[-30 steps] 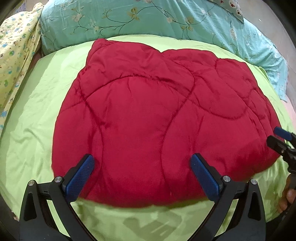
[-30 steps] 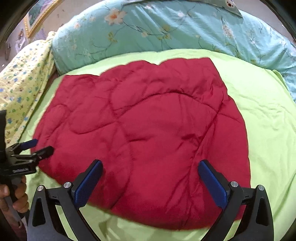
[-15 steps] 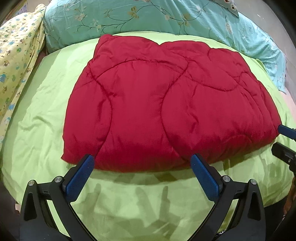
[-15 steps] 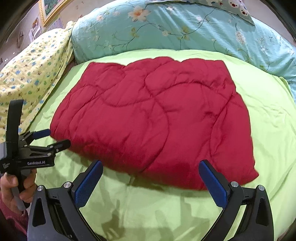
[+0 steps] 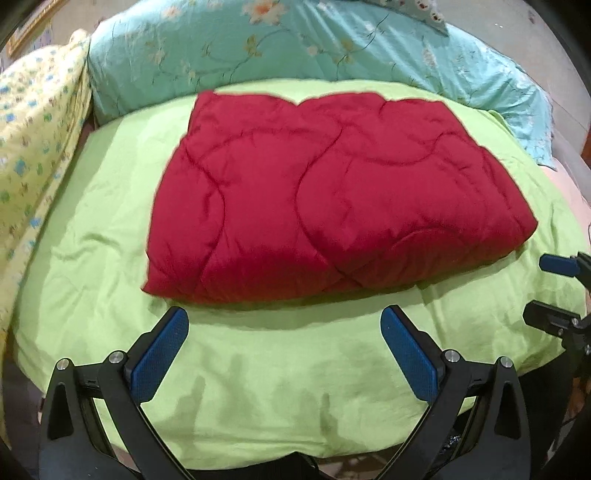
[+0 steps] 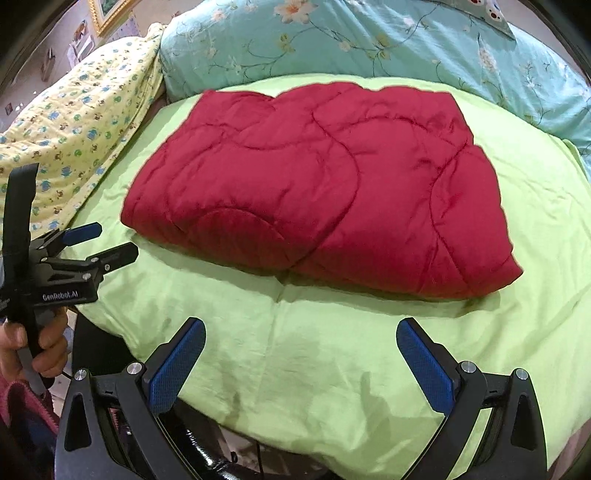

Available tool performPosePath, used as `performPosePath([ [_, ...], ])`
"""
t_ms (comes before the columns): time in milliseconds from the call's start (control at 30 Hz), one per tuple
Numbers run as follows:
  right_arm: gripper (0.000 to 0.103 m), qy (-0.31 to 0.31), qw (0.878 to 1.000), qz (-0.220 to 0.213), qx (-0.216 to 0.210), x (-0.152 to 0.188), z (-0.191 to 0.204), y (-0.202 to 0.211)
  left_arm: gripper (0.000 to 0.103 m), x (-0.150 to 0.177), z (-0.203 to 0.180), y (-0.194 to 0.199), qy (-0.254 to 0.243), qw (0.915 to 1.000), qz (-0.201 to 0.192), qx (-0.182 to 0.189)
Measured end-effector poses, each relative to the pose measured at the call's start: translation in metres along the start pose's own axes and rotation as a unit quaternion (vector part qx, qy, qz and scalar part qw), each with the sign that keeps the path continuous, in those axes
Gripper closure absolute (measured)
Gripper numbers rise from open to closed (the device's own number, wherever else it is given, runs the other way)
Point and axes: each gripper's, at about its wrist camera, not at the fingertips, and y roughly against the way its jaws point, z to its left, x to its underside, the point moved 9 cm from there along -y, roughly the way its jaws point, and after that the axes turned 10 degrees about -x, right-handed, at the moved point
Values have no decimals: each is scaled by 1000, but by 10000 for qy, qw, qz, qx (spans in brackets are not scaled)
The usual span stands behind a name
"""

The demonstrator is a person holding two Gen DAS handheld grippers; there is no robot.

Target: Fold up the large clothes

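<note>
A red quilted blanket lies folded into a thick rectangle on the light green bed sheet. My left gripper hangs open above the near edge of the bed, short of the blanket, nothing between its blue pads. My right gripper is open too, also back from the blanket's near edge and empty. In the right wrist view the left gripper shows at the far left, held by a hand. In the left wrist view the right gripper pokes in at the right edge.
A teal floral duvet is bunched along the far side of the bed. A yellow patterned cloth is piled on the left. A framed picture hangs on the wall at the back left.
Both grippers have drawn back from the blanket towards the near edge of the bed and risen. The blanket, under the fingers a second ago, now lies well ahead of them.
</note>
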Motion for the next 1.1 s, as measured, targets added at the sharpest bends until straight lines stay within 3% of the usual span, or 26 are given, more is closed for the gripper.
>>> performPosePath([
  [167,0,-58,9997,-202,-91,-23,10,21,0,-23,7,16,132,9998,-140,-101],
  [300,0,-43,9994,-319,-128,-38,14,27,0,-35,6,14,-46,9996,-191,-212],
  [700,0,-223,9997,-104,-52,-49,-4,4,0,-38,-3,-17,118,9994,220,-225],
  [1100,0,-309,9995,31,-21,-59,-13,-11,0,-45,-7,-22,95,9992,295,-252],
])
